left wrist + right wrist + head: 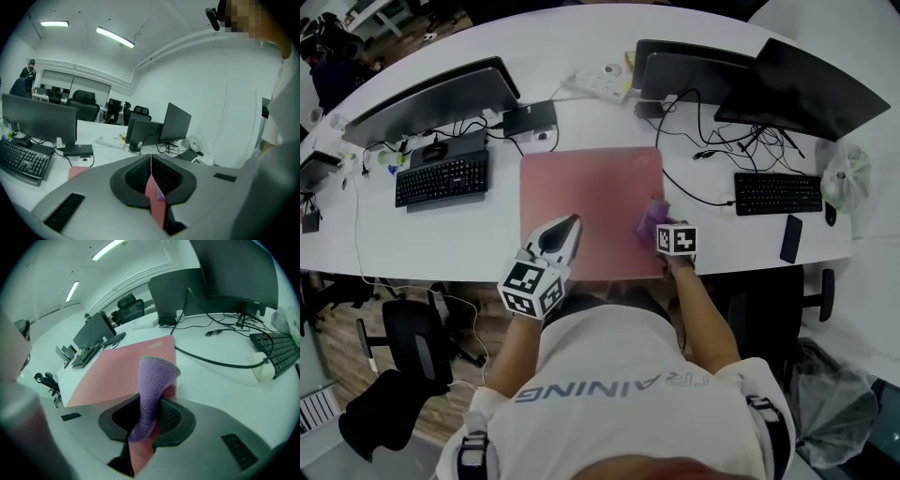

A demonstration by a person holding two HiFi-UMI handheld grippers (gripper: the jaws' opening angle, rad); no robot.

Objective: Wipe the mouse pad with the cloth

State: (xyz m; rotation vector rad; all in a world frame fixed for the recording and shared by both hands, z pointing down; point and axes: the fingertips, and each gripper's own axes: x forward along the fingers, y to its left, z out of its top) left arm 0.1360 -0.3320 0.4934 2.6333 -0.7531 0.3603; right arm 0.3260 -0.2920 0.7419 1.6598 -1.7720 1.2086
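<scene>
Head view gave me the white desk [356, 234] from above, with a black keyboard [442, 178] at the far left. Next came my left gripper [571, 225], hanging over the near left part of the pink mouse pad [591, 192]. Its jaws were pressed together on nothing, which the left gripper view confirmed.

The pad lay flat mid-desk. At its right edge my right gripper [660, 231] was clamped on one end of the purple cloth [651, 219]. In the right gripper view the free end stood past the jaws and curled over. I could not tell whether it was pressing on the pad.

Farther right sat a second keyboard [778, 192] and a phone [791, 238].

I judged the cloth soft, light and floppy. Held by one end it would fold rather than scrub, so a bunched grip nearer its middle seemed better. The pad looked thin and flexible and might creep on the smooth desk. Pinning its near left corner with the shut left gripper seemed sensible.
</scene>
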